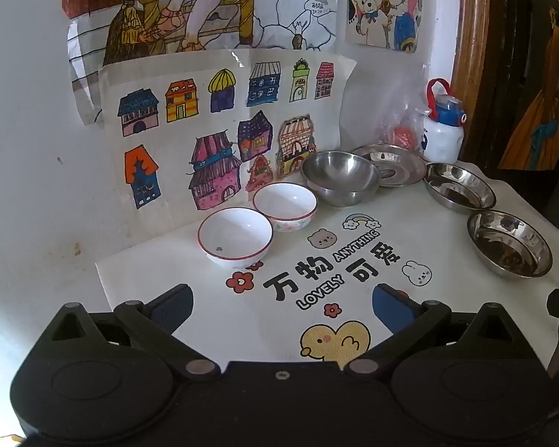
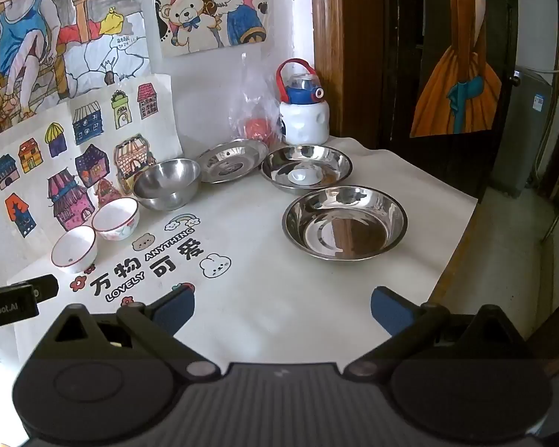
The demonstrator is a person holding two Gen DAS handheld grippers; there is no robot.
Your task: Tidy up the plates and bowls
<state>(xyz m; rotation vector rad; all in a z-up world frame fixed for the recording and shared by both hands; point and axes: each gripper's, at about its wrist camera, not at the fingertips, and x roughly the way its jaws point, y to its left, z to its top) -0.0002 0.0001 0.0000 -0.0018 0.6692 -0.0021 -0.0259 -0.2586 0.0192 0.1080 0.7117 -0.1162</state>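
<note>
Both grippers hover above the near part of the desk [image 2: 316,316], which is covered with a white printed cloth [image 1: 421,201]. Left gripper [image 1: 281,303]: fingers spread wide, nothing between them, only cloth print below. Right gripper [image 2: 282,305]: fingers also wide apart, holding nothing, bare cloth beneath. Along the back edge of the desk, against the wall drawings [image 1: 220,126], dishes sit in a rough line. Nearest the left end is a white bowl with red rim [image 1: 235,237], then a second white bowl with floral outside [image 1: 285,206] just beside it, rims close or touching, can't tell which. Next a deep steel bowl [image 1: 341,177], upright, and behind it toward the back right corner a flat steel plate [image 1: 395,164], its edge partly hidden by the steel bowl. On the right side of the desk, two shallow steel dishes: one farther back [image 2: 306,169] and one nearer the right edge [image 2: 344,221], close together but apart. All dishes upright and empty-looking. In the back right corner stand a white water bottle with blue lid and red handle [image 2: 303,111] and a clear plastic bag with something red inside [image 2: 255,111]. In the right wrist view the tip of the left gripper's body shows at the left edge.
</note>
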